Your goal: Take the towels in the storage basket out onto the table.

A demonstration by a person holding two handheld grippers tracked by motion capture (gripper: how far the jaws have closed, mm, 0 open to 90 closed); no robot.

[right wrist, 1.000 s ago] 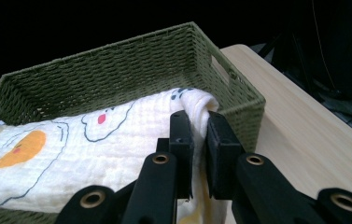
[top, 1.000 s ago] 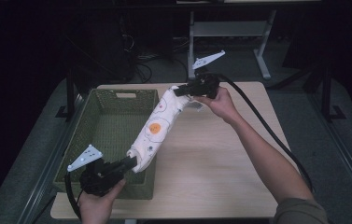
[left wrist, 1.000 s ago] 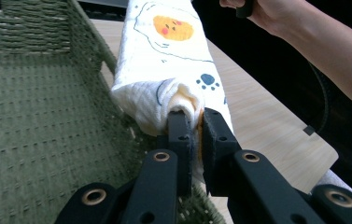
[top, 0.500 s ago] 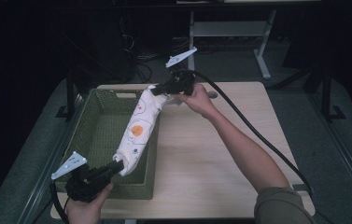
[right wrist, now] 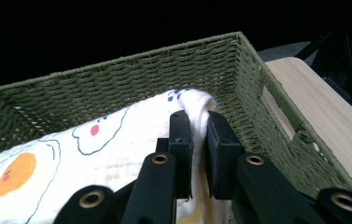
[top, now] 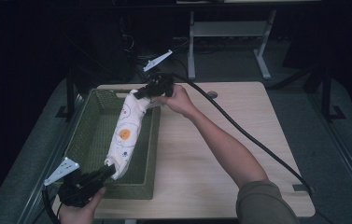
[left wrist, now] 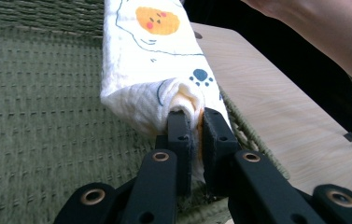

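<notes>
A pale wooden table (top: pixel 239 154) carries a green woven basket (top: pixel 92 140) at its left side. Stretched above the basket, along its right wall, hangs a folded white cloth (top: pixel 127 135) printed with fried eggs and paw marks, its far end near the basket's back corner and its near end over the front rim. The left gripper (top: pixel 106 171) has the near end; the right gripper (top: pixel 141 93) has the far end.

The risks, as I judge them: the cloth hangs over the right wall rather than the middle, so if it is lowered here one edge may drape over the rim onto the table. If one gripper lets go before the other, the freed end would drop and the fold could fall open. Pulling the ends apart too hard could drag the fabric out of a grip.

In the left gripper view the jaws are clenched on a bunched fold of cloth, nearly closed, with only fabric between them. In the right gripper view the jaws likewise pinch a gathered corner of the cloth tightly.
</notes>
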